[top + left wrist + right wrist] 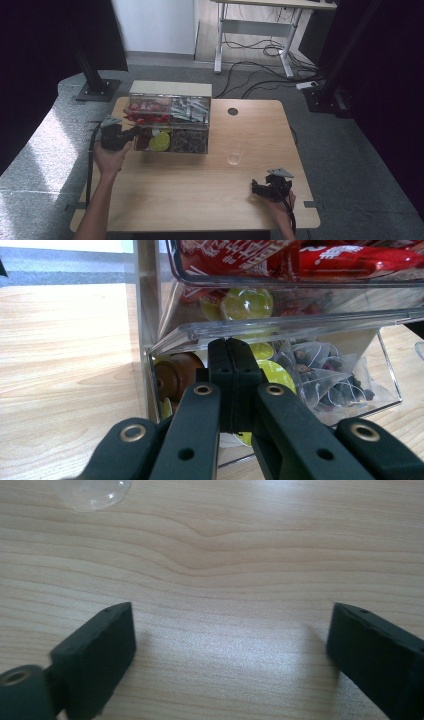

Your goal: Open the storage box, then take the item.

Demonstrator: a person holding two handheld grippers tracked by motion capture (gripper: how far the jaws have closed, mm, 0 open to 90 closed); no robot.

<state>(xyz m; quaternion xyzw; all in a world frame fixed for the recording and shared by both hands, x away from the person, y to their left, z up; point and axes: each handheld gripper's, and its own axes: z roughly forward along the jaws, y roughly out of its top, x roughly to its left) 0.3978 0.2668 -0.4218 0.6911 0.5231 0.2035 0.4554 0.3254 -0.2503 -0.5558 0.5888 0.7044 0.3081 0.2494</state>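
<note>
Organiser: clear acrylic two-tier organiser box [170,120] at the far left of the pale wooden bench [200,200]; judged rigid, slick-walled, light enough to slide if pushed.
Lower flap: clear hinged flap [280,325] on the lower tier, tilted open; thin edge looks like the place to take hold, probably brittle.
Left gripper: left gripper [231,352] with jaws pressed together, tips at the flap's underside; whether they pinch its edge, cannot tell.
Upper tier: red foil sachets [350,257] at left, white sachets [192,107] at right.
Lower tier: brown capsule [177,375] and yellow-green capsules [272,372] at left, mesh pyramid tea bags [320,375] at right; all light, loose.
Glass: clear drinking glass [235,152] standing right of the box, apart from it; fragile.
Right gripper: right gripper [230,645] jaws wide apart, low over bare bench, empty.
</note>
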